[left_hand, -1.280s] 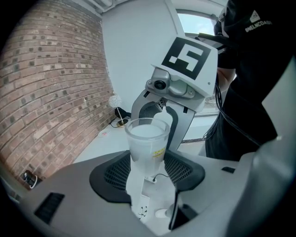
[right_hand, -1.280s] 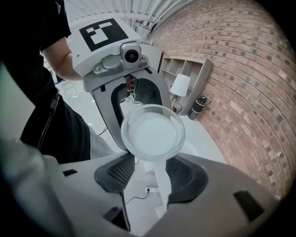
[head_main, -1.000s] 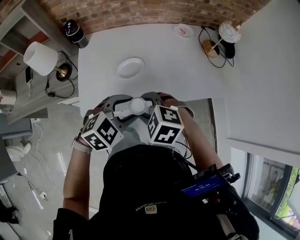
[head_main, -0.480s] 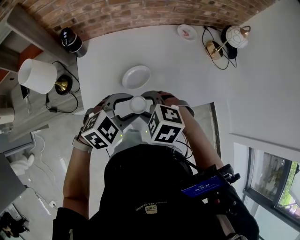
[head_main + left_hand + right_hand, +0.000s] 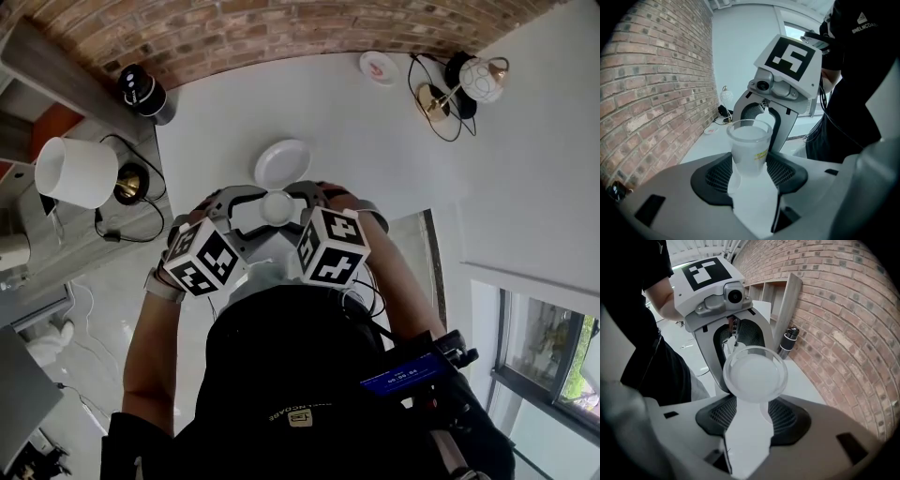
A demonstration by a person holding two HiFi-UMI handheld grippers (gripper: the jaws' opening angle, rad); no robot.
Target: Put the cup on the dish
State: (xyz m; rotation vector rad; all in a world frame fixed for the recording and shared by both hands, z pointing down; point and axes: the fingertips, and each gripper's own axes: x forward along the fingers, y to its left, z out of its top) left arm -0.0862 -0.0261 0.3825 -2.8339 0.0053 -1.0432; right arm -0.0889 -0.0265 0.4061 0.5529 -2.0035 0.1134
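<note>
A clear plastic cup (image 5: 278, 207) hangs in the air between my two grippers, just short of the white table's near edge. The left gripper (image 5: 263, 212) and right gripper (image 5: 293, 209) face each other, and each has its jaws closed against the cup's sides. In the left gripper view the cup (image 5: 749, 146) stands upright at my left gripper's (image 5: 749, 174) tips, with the right gripper's fingers behind it. The right gripper view looks down into the cup (image 5: 754, 374) above my right gripper (image 5: 753, 404). The empty white dish (image 5: 282, 163) lies on the table just beyond the cup.
A brick wall (image 5: 234, 37) bounds the white table (image 5: 375, 150) at the far side. A black cylinder (image 5: 141, 90) stands at the back left, a small saucer (image 5: 379, 65) and a globe lamp (image 5: 483, 77) with cables at the back right. A white-shaded lamp (image 5: 75, 172) sits on the left shelf.
Both grippers, still holding the cup between them, have come closer to the table; the dish now lies right in front of the cup instead of well beyond it.
</note>
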